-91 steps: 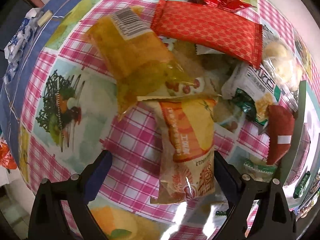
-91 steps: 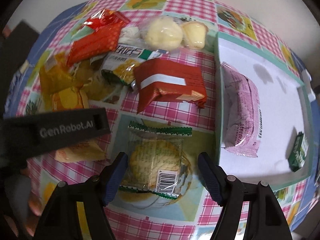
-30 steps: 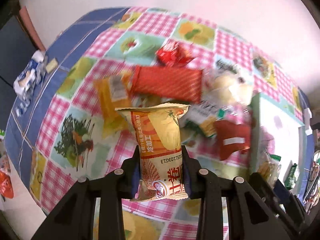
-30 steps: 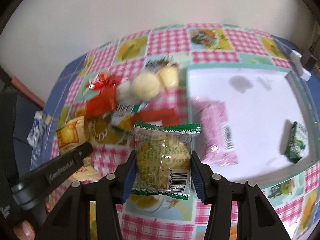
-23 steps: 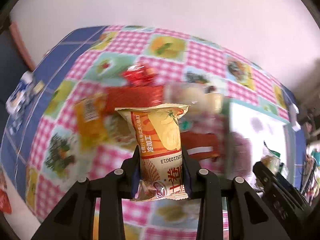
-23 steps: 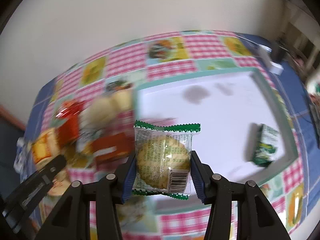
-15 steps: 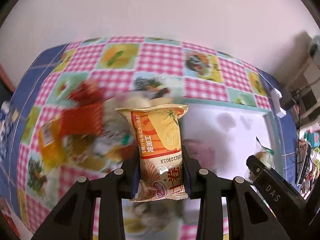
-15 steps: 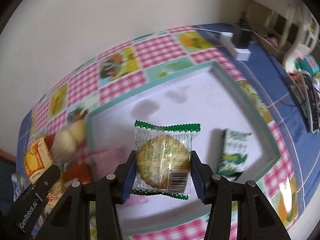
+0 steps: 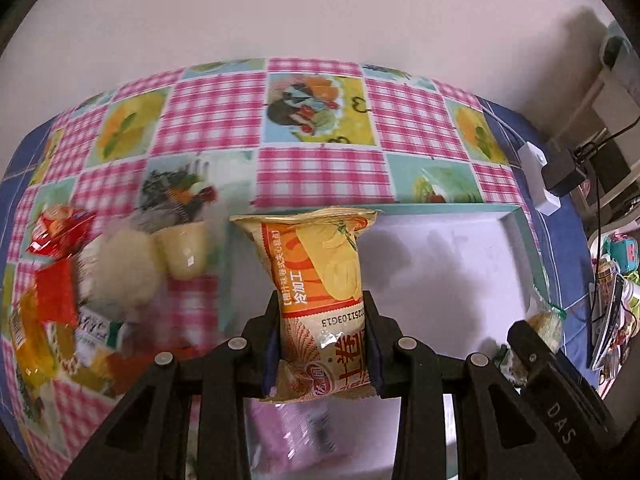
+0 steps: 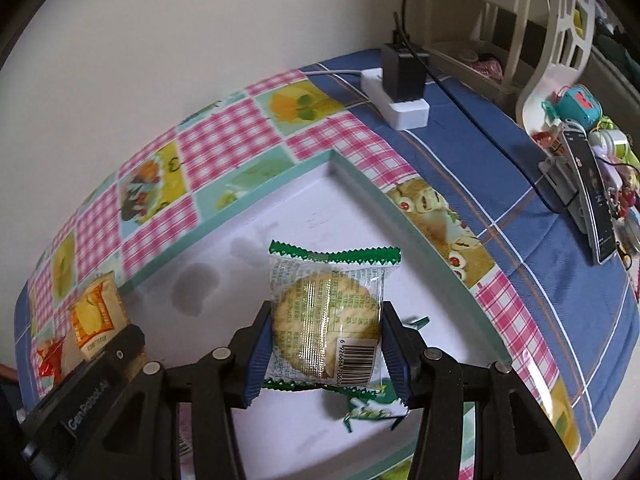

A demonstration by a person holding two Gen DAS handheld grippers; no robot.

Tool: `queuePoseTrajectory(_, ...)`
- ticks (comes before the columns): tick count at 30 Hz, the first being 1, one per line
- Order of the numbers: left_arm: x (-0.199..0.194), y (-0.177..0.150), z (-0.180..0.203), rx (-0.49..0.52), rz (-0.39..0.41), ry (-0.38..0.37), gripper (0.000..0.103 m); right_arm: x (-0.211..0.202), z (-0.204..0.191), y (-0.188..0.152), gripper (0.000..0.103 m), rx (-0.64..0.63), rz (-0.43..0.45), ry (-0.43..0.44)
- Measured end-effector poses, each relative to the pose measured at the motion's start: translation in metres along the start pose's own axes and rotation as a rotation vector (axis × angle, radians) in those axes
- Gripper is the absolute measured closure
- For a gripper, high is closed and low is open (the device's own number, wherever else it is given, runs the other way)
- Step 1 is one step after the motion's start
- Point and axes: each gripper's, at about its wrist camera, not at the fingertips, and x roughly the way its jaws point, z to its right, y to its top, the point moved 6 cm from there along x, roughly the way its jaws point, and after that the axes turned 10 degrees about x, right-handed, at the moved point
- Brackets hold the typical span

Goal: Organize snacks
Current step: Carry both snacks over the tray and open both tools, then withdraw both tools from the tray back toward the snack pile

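The left gripper (image 9: 322,354) is clamped on an orange snack packet (image 9: 320,288), holding it upright above the white tray (image 9: 460,264), near the tray's left wall. The right gripper (image 10: 326,354) pinches a clear, green-edged biscuit packet (image 10: 330,316), also over the tray, with a small green packet (image 10: 370,406) lying on the tray floor just below it. More snacks (image 9: 120,276) sit blurred in a heap on the checked bench (image 9: 320,172), left of the tray.
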Motion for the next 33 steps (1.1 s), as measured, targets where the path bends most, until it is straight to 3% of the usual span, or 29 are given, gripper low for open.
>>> queuePoseTrajectory(9,0.016,0.019,0.009,0.029,0.016,0.003,0.066,0.011,0.004,0.008,0.05,0.002,-0.005,-0.008)
queuePoseTrajectory(11,0.014,0.02,0.006,0.008,0.032,-0.004,0.058,0.012,0.004,0.007,0.05,-0.002,-0.009,-0.006)
queuePoseTrajectory(13,0.011,0.019,0.0,-0.024,0.039,-0.02,0.028,0.013,0.003,0.006,0.05,-0.002,-0.02,0.001)
queuePoseTrajectory(15,0.007,0.018,-0.007,-0.053,0.056,-0.027,0.027,0.015,0.002,0.005,0.049,-0.01,-0.031,0.002)
queuePoseTrajectory(18,-0.002,0.015,-0.018,-0.092,0.074,-0.035,0.026,0.015,-0.002,0.003,0.043,-0.041,-0.039,0.002)
queuePoseTrajectory(23,-0.013,0.006,-0.034,-0.119,0.082,-0.007,0.016,0.012,-0.01,-0.002,0.024,-0.072,-0.033,-0.005)
queuePoseTrajectory(29,-0.026,-0.005,-0.06,-0.186,0.074,0.056,0.013,0.008,-0.016,-0.019,0.018,-0.113,-0.053,-0.021)
queuePoseTrajectory(31,-0.031,-0.01,-0.067,-0.186,0.077,0.086,0.008,0.006,-0.016,-0.024,0.003,-0.111,-0.06,-0.017)
queuePoseTrajectory(33,-0.035,-0.017,-0.077,-0.197,0.07,0.121,0.007,0.002,-0.017,-0.029,0.002,-0.108,-0.064,0.0)
